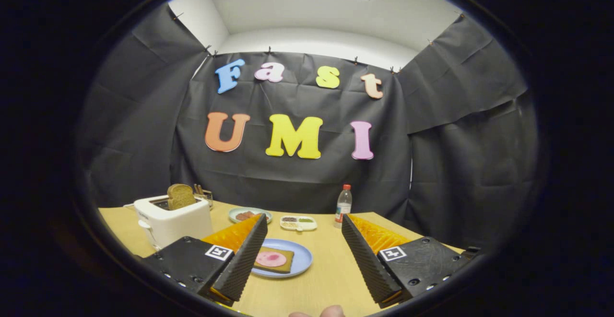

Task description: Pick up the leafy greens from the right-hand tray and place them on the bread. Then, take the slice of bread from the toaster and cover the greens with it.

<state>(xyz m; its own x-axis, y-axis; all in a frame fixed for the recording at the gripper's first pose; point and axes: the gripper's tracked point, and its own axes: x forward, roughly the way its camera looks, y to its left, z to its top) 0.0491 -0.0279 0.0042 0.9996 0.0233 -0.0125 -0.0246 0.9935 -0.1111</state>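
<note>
Spreading wide and empty, the fingers [303,254] flank the bread [273,259], apparently on a blue plate [302,259].

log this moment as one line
hand-held gripper: open, empty | bread on blue plate: between fingers, no greens | toaster: slice still in

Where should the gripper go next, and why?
Probably forward and a little right, toward the small divided tray beyond the blue plate. The gripper is open and holds nothing, and the bread on the plate has only a pink slice on it, no greens yet. The other bread slice stands in the toaster, for later.
</note>
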